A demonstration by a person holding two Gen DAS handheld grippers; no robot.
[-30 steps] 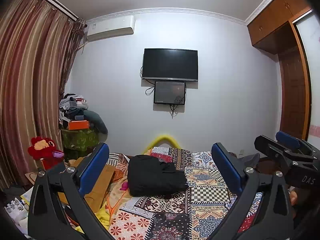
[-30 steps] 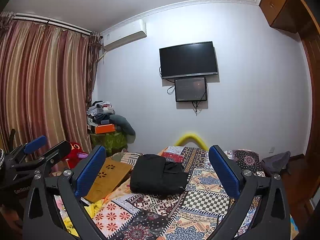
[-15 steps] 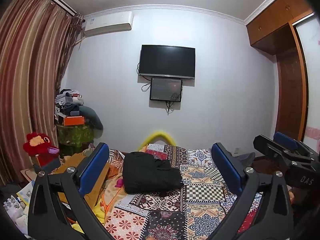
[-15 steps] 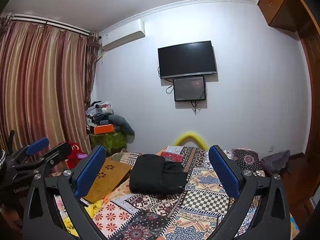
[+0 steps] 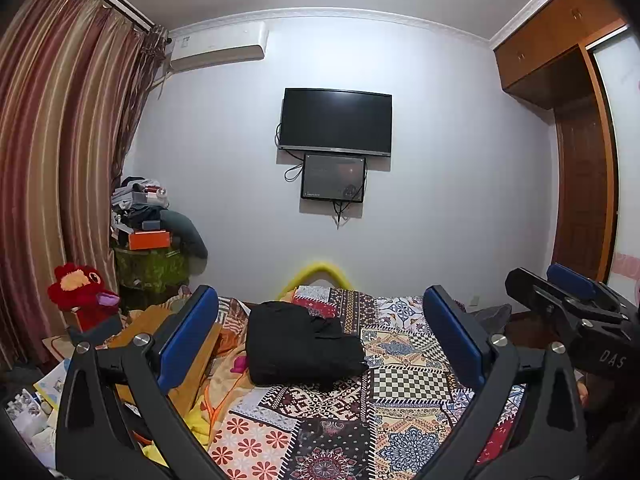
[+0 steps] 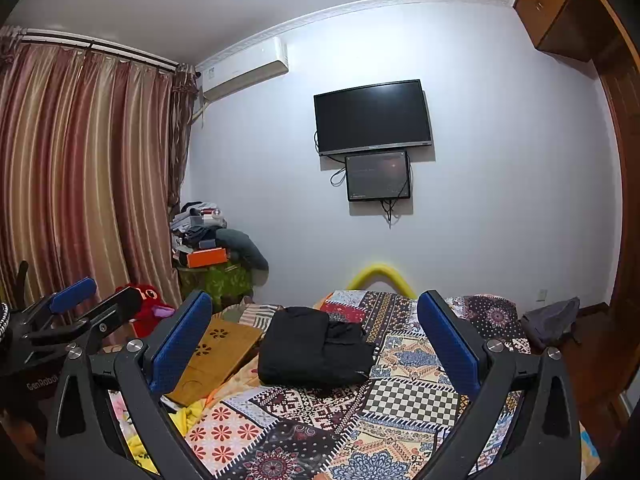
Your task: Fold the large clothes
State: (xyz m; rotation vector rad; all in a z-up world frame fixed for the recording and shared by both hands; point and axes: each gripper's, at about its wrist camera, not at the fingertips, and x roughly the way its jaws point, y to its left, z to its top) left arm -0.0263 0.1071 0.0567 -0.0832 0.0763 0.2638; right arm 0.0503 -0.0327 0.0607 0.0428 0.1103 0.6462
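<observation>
A black garment (image 5: 304, 344) lies folded into a compact bundle on the patchwork bedspread (image 5: 404, 384), toward the far left part of the bed. My left gripper (image 5: 319, 300) is held open above the near end of the bed, well short of the garment, with nothing between its blue pads. The right gripper (image 6: 314, 298) is also open and empty, and frames the same black garment (image 6: 316, 348) from slightly to the right. Each gripper shows at the edge of the other's view: the right gripper (image 5: 540, 280) and the left gripper (image 6: 100, 296).
A wooden lap board (image 6: 216, 352) leans at the bed's left edge beside yellow cloth (image 6: 188, 416). A red plush toy (image 5: 80, 292) and a piled stand (image 5: 152, 240) sit by the curtains (image 5: 52, 160). A TV (image 5: 336, 118) hangs on the far wall. A wardrobe (image 5: 580, 200) stands on the right.
The left wrist view has drifted slightly. The black garment has not moved, and both grippers remain open and empty.
</observation>
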